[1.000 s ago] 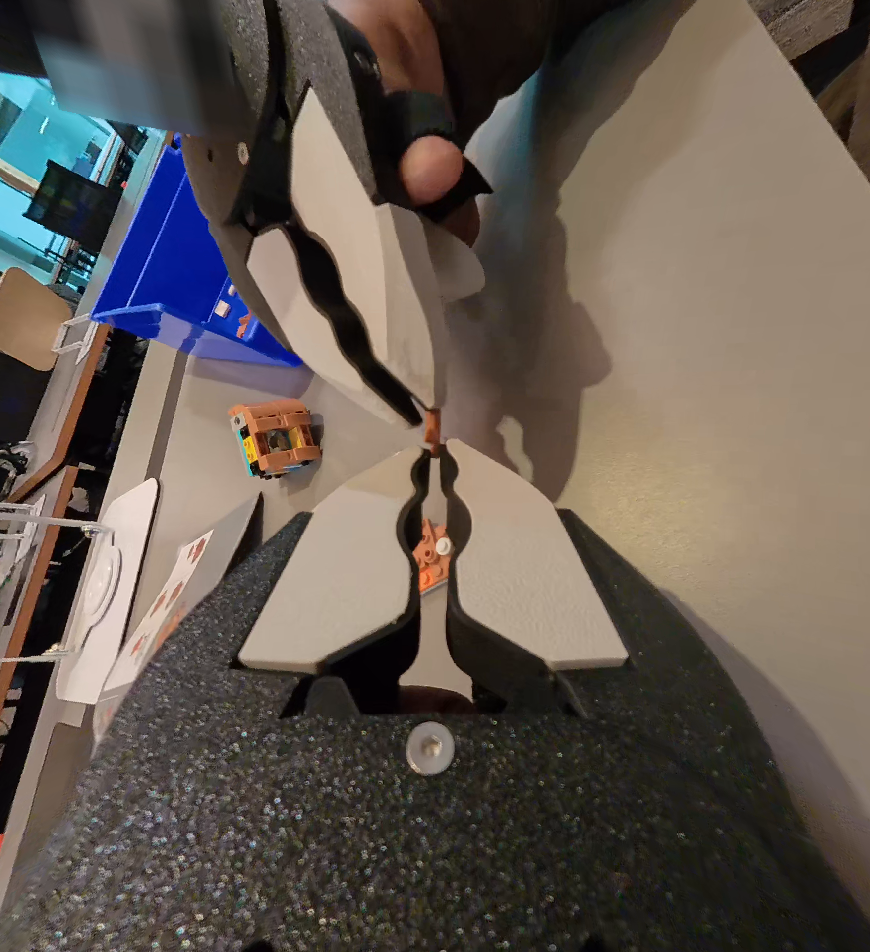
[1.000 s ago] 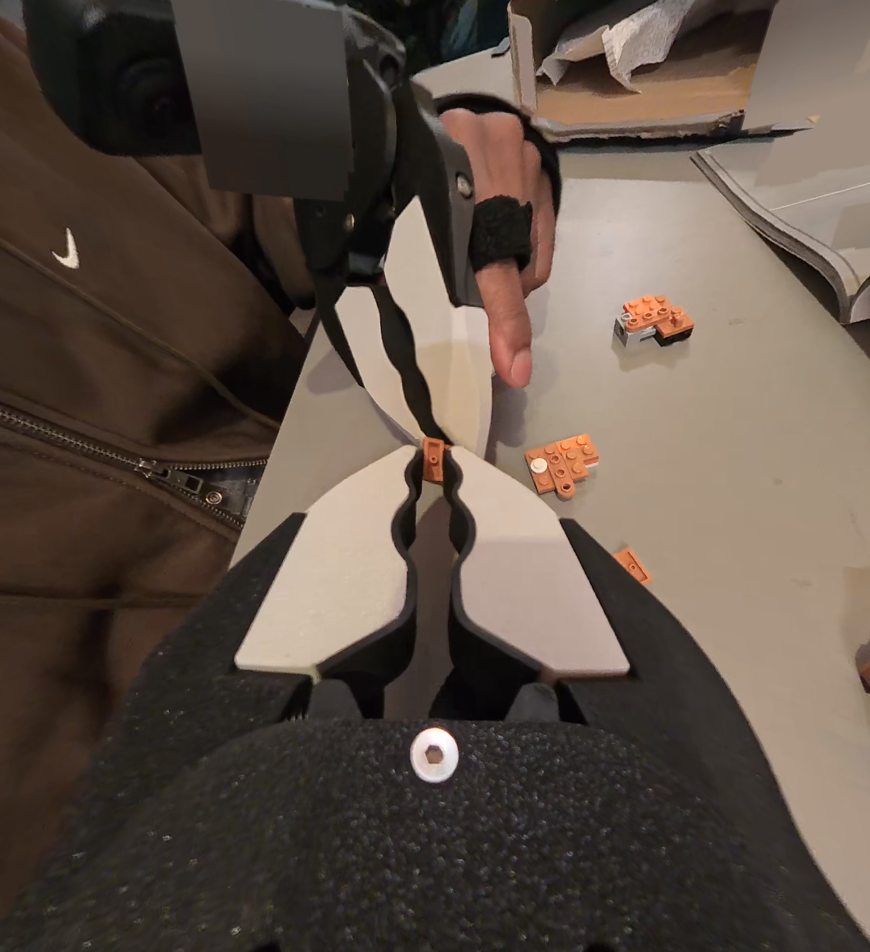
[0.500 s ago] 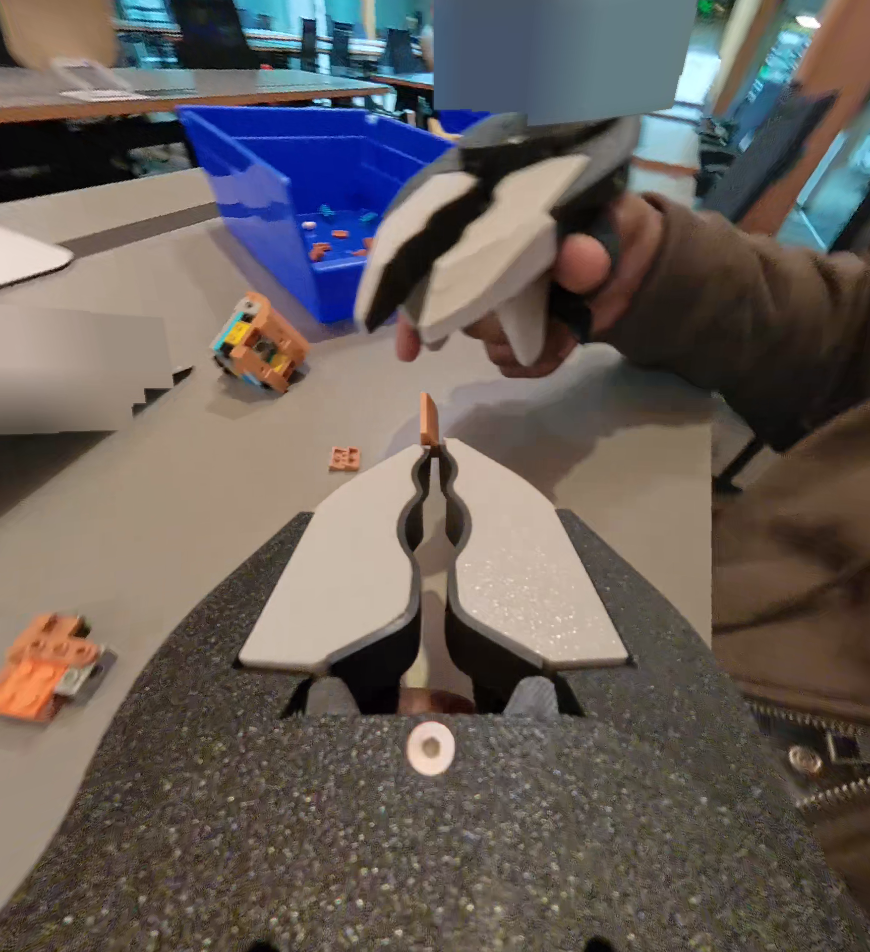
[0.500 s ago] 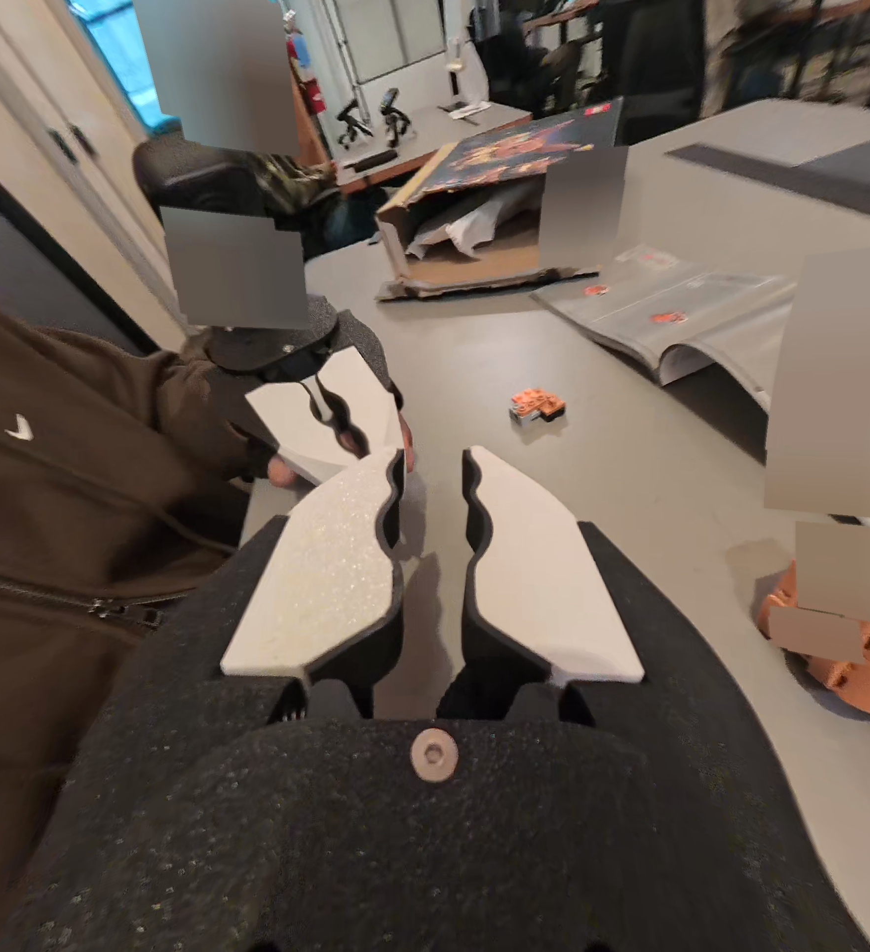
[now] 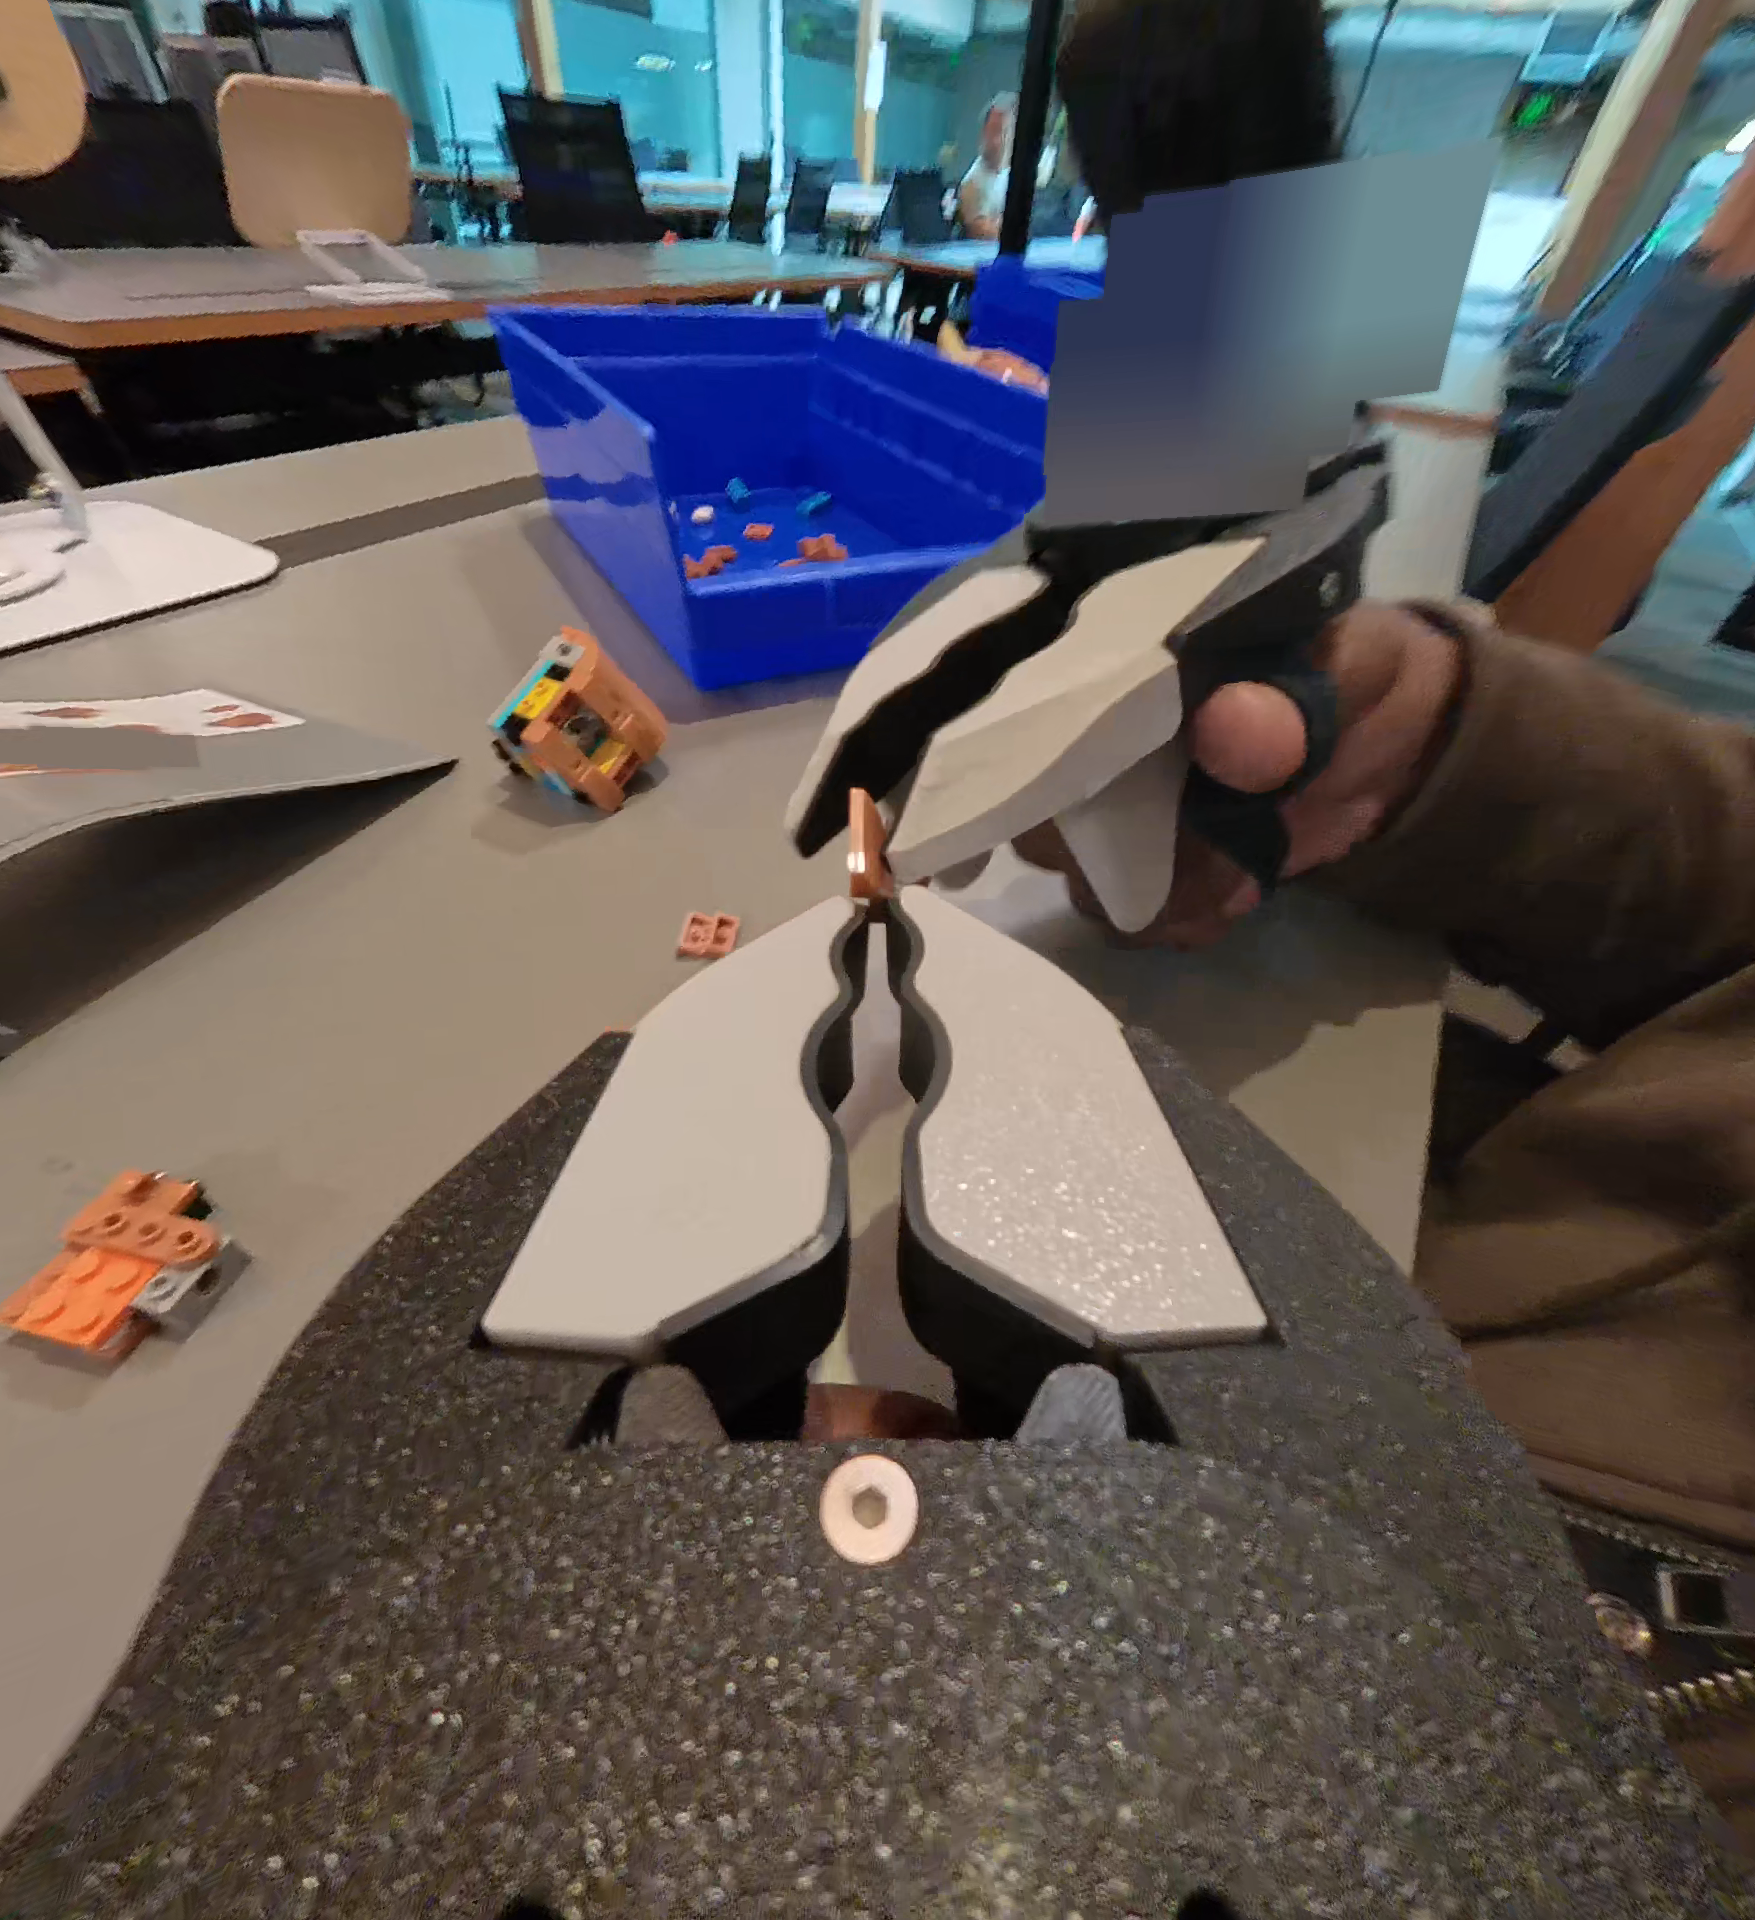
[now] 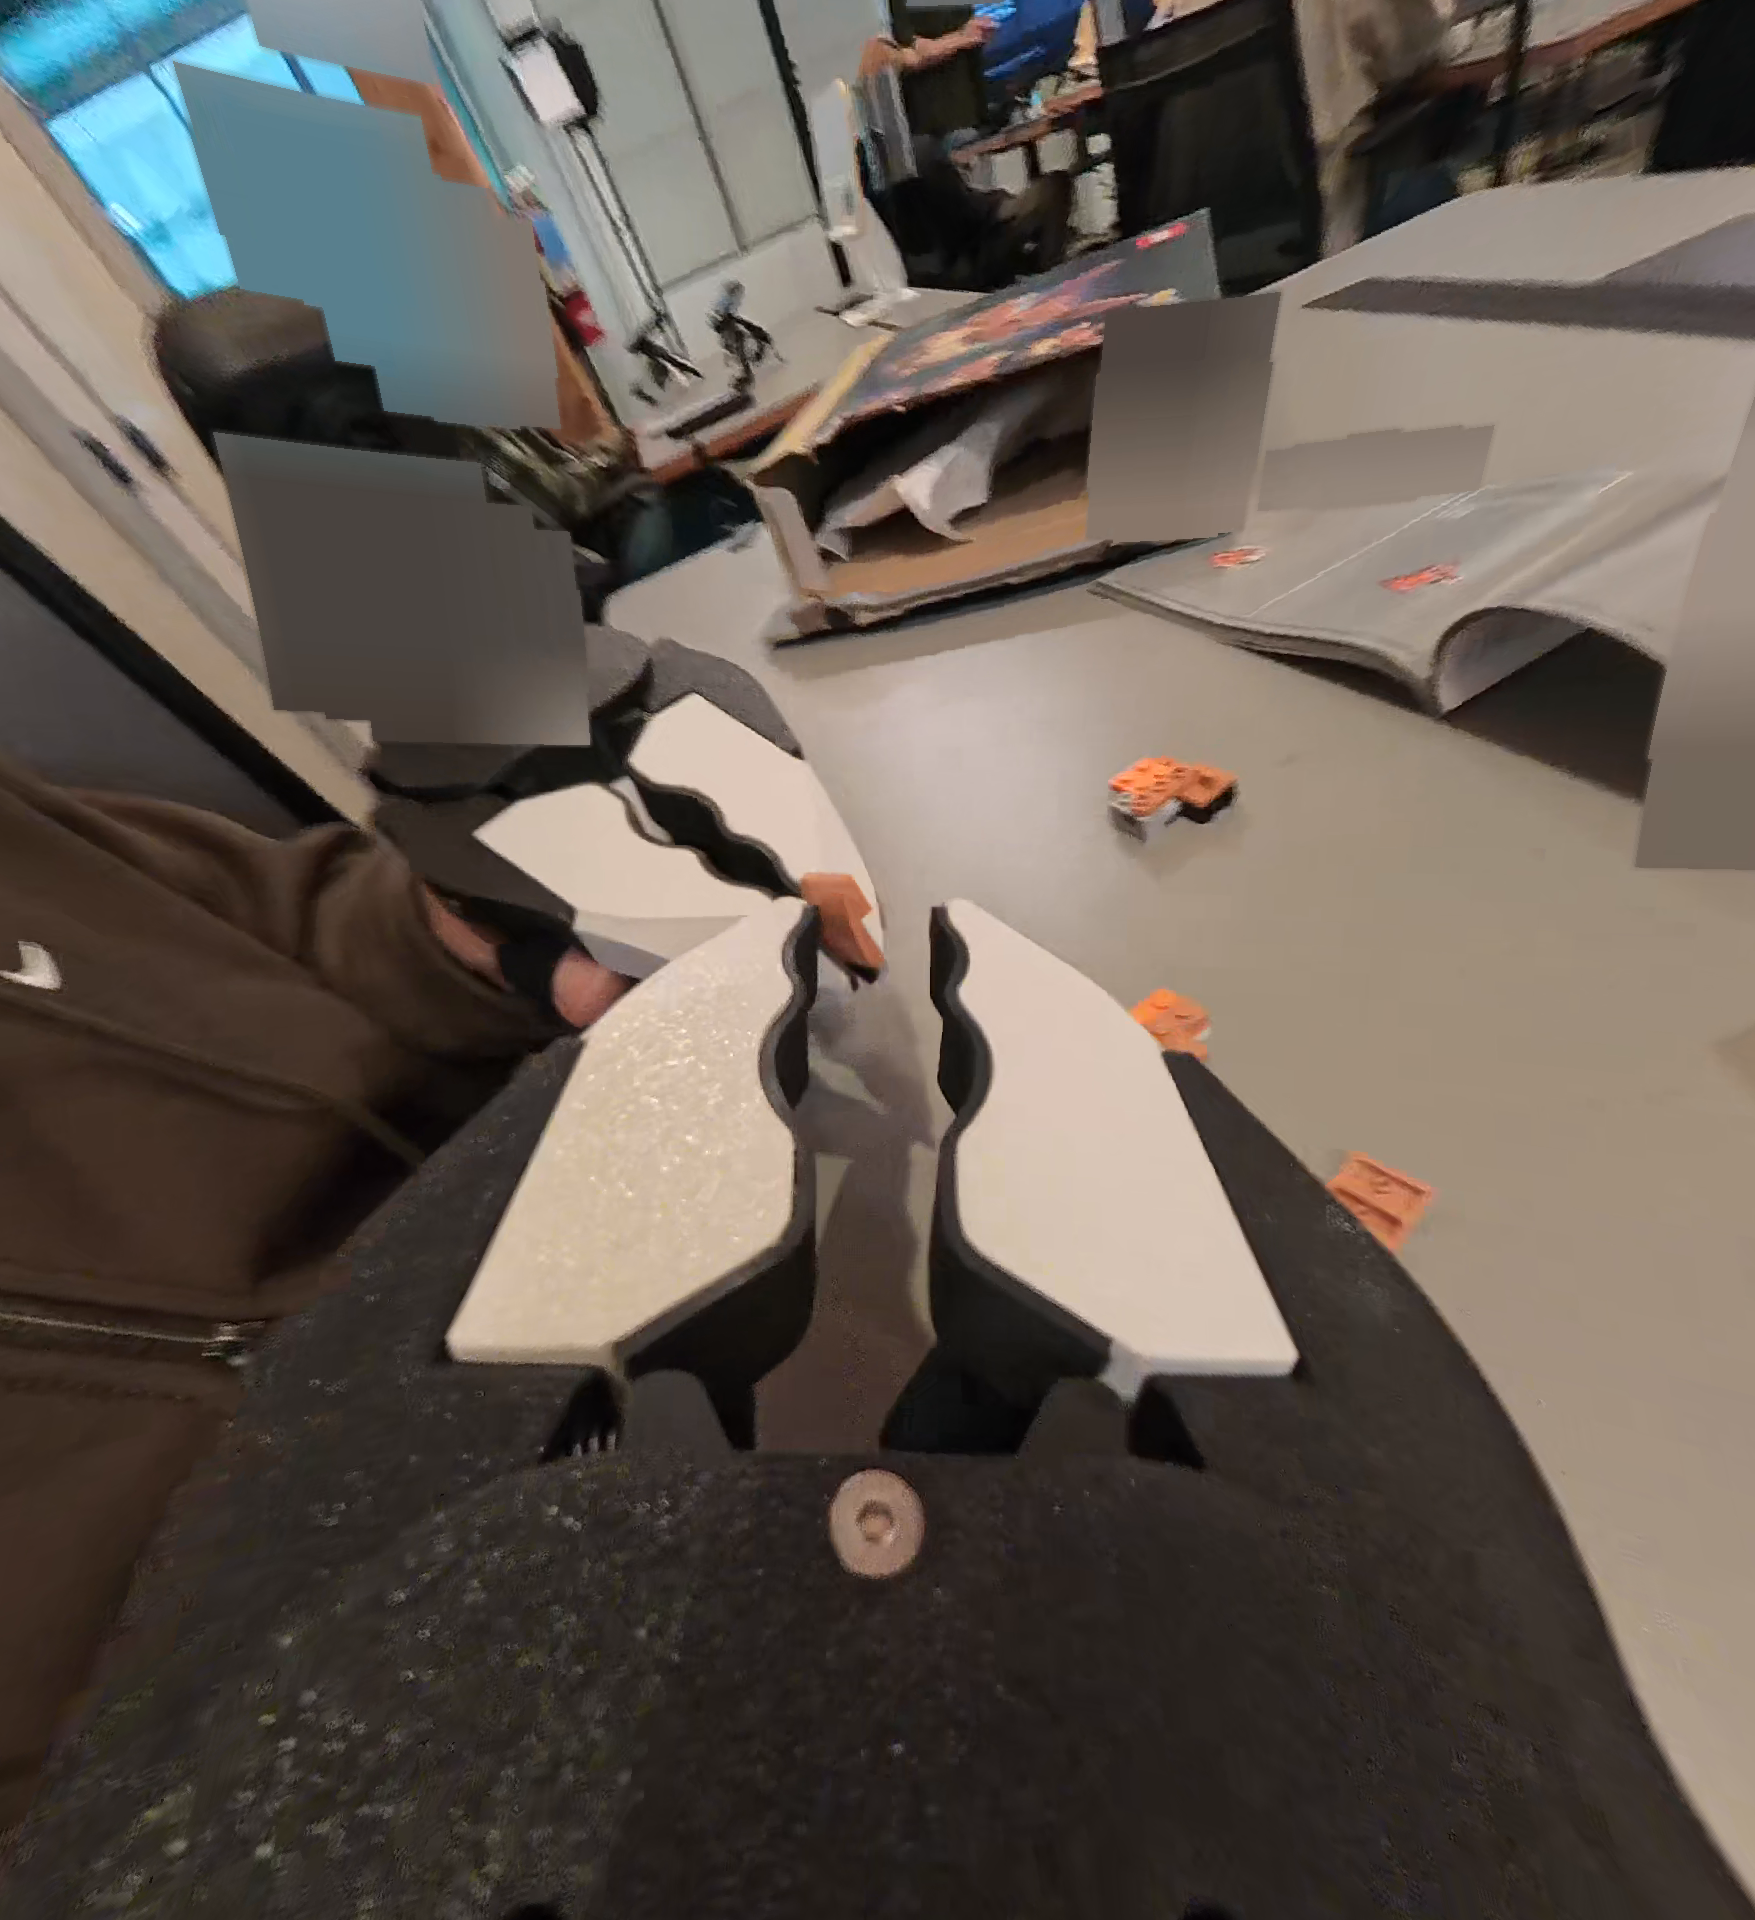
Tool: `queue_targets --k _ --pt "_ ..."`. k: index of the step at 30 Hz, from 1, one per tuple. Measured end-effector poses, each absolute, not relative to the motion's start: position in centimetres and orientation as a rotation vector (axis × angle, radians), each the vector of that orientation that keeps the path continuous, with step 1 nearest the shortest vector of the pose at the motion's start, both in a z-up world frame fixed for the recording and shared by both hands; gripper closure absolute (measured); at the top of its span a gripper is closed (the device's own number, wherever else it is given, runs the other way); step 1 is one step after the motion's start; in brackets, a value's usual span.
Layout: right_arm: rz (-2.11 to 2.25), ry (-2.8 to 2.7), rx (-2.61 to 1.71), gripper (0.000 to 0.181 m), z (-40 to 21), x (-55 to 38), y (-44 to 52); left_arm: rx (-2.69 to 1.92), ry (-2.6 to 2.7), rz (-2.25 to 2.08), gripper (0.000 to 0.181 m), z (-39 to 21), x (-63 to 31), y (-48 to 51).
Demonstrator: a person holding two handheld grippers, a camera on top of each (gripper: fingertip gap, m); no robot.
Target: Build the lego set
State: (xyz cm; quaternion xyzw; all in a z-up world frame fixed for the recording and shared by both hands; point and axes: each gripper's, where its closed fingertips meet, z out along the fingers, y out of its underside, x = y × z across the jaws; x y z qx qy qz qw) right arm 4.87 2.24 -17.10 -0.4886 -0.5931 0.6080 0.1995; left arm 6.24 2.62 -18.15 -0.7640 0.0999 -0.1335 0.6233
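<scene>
My left gripper (image 5: 871, 909) is shut on a small orange-brown lego plate (image 5: 865, 847), which stands upright out of its fingertips above the grey table (image 5: 333, 987). My right gripper (image 5: 847, 831) comes in from the right, open, with its fingertips on either side of the plate's top. I see no pad pressing on the plate. In the right wrist view my right gripper (image 6: 871, 912) stands open. The plate (image 6: 842, 920) sits close to its left fingertip (image 6: 748, 966), held by the left gripper (image 6: 800, 888).
A blue bin (image 5: 644, 416) with several loose pieces stands behind. A small orange and teal build (image 5: 577, 722), a loose plate (image 5: 709, 932), an orange assembly (image 5: 114, 1278) and an open booklet (image 5: 125, 790) lie on the table. A cardboard box (image 6: 956, 499) lies farther off. Both grippers' tips are close together, under 4 cm apart. Both grippers' tips are roughly 15 cm from the orange assembly (image 5: 114, 1278). It turns up in the right wrist view (image 6: 1141, 779) as well.
A second ago both grippers were shut on the plate. My right gripper opened and let go, drew back, and now is back at the plate with open jaws. The left kept its hold.
</scene>
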Motion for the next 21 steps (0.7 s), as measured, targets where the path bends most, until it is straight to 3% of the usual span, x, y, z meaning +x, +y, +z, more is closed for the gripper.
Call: queue_targets --k 4,12,15,21 --pt "1.983 -1.616 -1.377 0.162 -15.7 5.7 1.5 -1.667 0.195 -0.481 0.178 -16.9 6.7 2.2" --pt "2.08 -1.628 -1.405 0.178 -15.8 5.9 1.2 -1.678 0.278 -0.519 0.176 -17.1 7.5 1.8" --pt "2.074 -1.693 -1.451 0.178 -16.6 6.1 1.2 -1.715 0.414 -0.396 0.154 -17.5 7.0 1.3" --pt "2.041 -1.89 -1.495 0.178 -18.4 6.4 -0.5 -1.577 0.978 0.064 0.151 -17.9 6.9 0.4"
